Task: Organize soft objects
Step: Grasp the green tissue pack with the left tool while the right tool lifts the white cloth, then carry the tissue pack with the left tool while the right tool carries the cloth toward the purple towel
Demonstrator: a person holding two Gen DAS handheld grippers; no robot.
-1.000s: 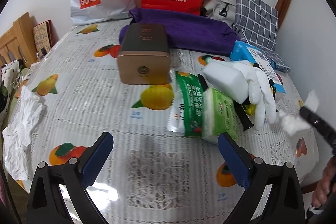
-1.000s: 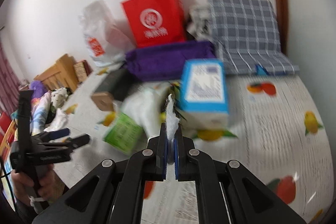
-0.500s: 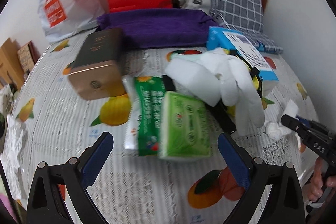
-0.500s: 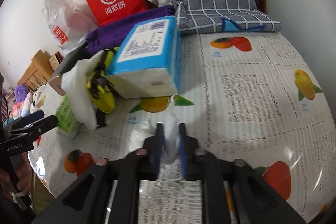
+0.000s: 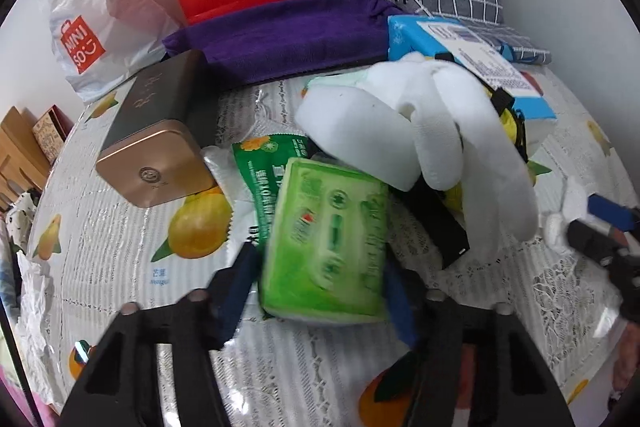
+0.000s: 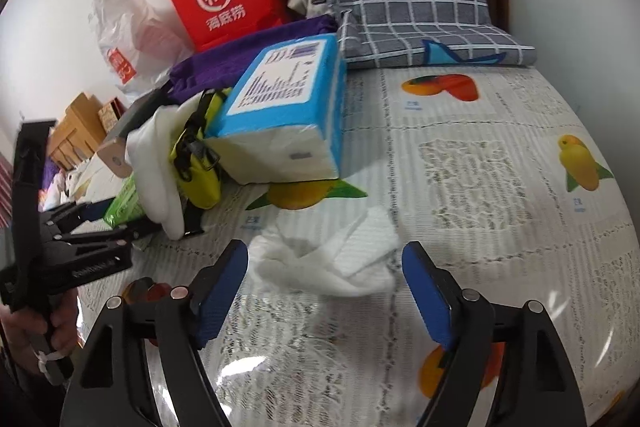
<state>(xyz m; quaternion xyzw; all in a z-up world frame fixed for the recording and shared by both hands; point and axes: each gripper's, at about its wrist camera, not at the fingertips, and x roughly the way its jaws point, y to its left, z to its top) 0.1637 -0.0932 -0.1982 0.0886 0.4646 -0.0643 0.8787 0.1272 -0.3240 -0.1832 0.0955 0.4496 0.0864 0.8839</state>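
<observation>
Left wrist view: the left gripper (image 5: 320, 291), wide before, is closing around the green tissue pack (image 5: 326, 247), blurred at its pads. The right gripper (image 6: 324, 283), earlier pinching the white tissue (image 6: 328, 263), is opening; the tissue lies on the surface (image 6: 500, 167) between them.

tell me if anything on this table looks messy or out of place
Yes. A crumpled white tissue lies loose on the tablecloth, apart from the heap. In that heap, a white glove drapes over a white sponge block, which rests tilted on the green tissue pack.
</observation>
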